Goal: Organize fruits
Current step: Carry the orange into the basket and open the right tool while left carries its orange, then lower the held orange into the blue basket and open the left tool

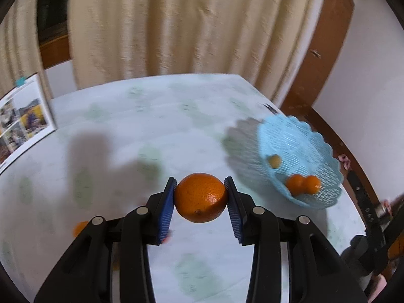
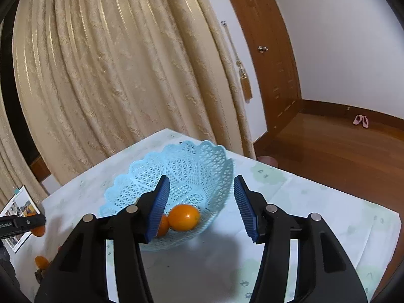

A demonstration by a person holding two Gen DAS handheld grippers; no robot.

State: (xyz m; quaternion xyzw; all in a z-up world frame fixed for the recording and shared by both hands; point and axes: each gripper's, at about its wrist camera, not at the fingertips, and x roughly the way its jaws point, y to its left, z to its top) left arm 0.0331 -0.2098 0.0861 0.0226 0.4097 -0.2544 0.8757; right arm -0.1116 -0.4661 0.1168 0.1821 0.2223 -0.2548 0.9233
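Orange [image 1: 200,197] sits pinched in your left gripper [image 1: 200,199] above the table [image 1: 151,116] — your right gripper [image 2: 199,202] hangs spread over the basket [image 2: 141,174].

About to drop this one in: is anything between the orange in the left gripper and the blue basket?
Nothing visible on the table between orange and basket. Right gripper hangs open beside the basket.

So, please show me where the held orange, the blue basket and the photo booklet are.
held orange [image 1: 200,197], left wrist view, middle of its peel.
blue basket [image 2: 192,166], right wrist view, far inner wall.
photo booklet [image 1: 24,121], left wrist view, open printed page.
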